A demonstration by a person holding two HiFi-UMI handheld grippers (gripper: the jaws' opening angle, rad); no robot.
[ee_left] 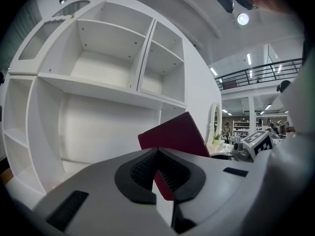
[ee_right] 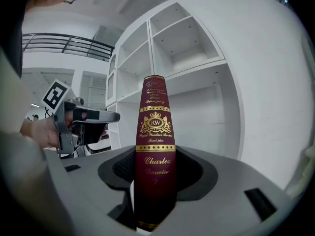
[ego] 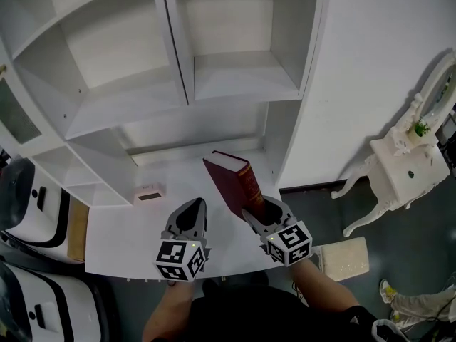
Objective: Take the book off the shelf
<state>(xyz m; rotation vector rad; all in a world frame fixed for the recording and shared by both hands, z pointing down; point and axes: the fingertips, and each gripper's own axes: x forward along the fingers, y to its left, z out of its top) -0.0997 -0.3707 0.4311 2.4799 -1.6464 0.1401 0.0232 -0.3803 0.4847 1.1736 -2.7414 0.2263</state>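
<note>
I'm gripping the book (ee_right: 156,132) upright in my right hand-held gripper (ee_right: 155,183), jaws pressing on both covers. It's hanging clear of the shelf (ego: 142,98), over the white surface (ego: 125,237). My left hand-held gripper (ego: 189,216) is hovering closed and empty. I'm judging only the set-down remains.

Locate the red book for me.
Head view, centre: the book sits clamped in the right gripper above the white desk, right of the left gripper.

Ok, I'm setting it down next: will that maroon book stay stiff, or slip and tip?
Probably stiff: the book has a flat hard cover. Held low by the right gripper, it leans, so it's likely top-heavy. The glossy spine may slip.
</note>
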